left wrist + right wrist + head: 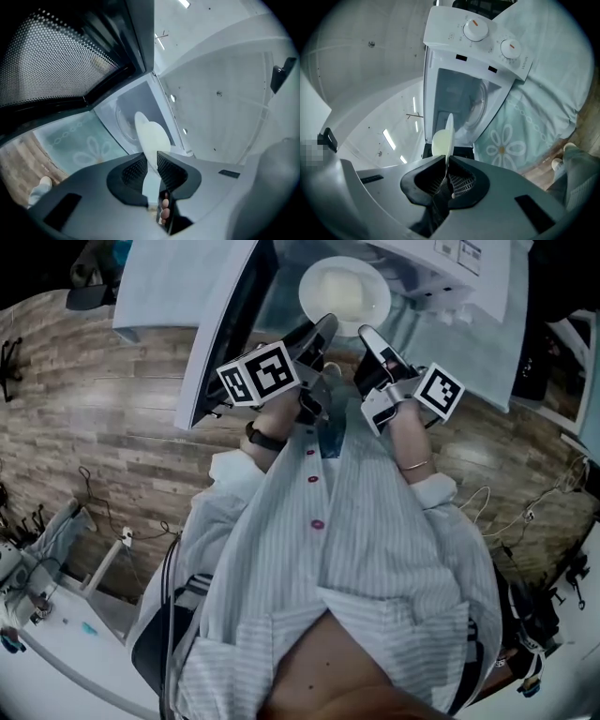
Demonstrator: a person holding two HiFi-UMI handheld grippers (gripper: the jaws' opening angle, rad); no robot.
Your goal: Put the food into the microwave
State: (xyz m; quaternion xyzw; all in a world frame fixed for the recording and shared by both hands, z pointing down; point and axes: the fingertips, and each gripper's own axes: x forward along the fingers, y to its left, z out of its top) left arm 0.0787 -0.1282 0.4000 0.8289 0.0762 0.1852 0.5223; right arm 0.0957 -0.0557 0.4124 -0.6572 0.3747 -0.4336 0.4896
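Your left gripper [323, 329] and right gripper [368, 338] each pinch the rim of the white plate [345, 294], held before the open microwave [487, 47]. Sliding it inside, setting down and releasing seem left.

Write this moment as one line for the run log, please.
left tongs: shut on plate | right tongs: shut on plate | microwave: door open | plate: held before the opening

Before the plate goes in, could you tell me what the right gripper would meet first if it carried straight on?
Probably the open cavity of the microwave: the right gripper, jaws shut on the plate, points into it, and nothing shows in between. Depth is unclear.
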